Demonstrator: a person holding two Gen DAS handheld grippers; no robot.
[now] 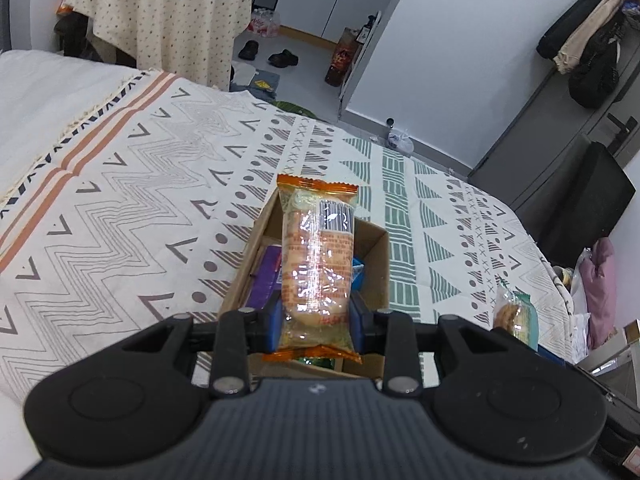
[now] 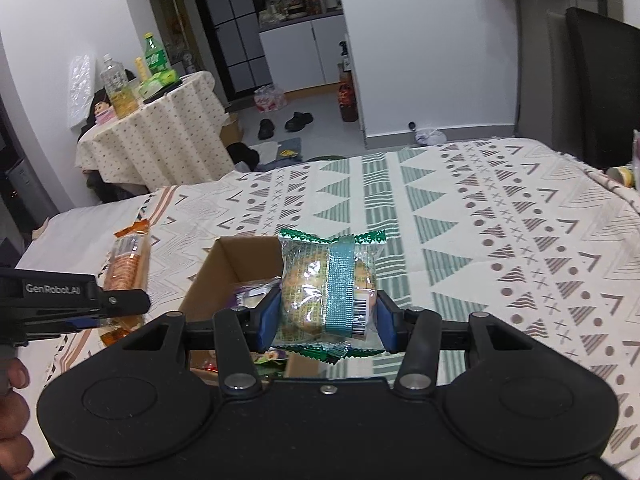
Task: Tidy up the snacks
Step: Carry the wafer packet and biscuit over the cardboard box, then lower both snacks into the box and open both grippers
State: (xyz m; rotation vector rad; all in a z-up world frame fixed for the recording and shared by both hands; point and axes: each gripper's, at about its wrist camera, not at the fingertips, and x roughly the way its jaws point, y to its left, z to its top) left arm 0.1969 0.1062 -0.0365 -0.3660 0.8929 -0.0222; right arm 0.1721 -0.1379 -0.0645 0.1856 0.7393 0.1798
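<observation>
On my left gripper (image 1: 317, 322) the blue pads are squeezed onto the lower end of an orange-edged cracker pack (image 1: 317, 268), which sticks straight out toward 12 o'clock, right over the cardboard box (image 1: 380, 264). In the right wrist view that same pack (image 2: 128, 264) shows up at about 9 o'clock, gripped from the side by the other claw.

My right gripper (image 2: 326, 318) is clamped on a green-edged cookie pack (image 2: 328, 284), pads against both sides, pack pointing to 12 and hanging over the right edge of the box (image 2: 228, 268). From the left cam that pack (image 1: 516, 312) peeks in at roughly 3 o'clock.

Surface is a bed with a patterned blanket (image 1: 120, 208), zigzags and triangles in grey, green and orange. Up at 11 o'clock there's a round table with a dotted cloth (image 2: 160, 140) holding bottles (image 2: 116, 88). Black shoes (image 2: 286, 124) sit on the floor near 12. Dark coats (image 1: 584, 36) hang at 2 o'clock in the left view.

Inside the box I can make out a purple packet (image 1: 266, 280) on the left and something blue (image 1: 358, 272) on the right; the rest is hidden behind the packs.
</observation>
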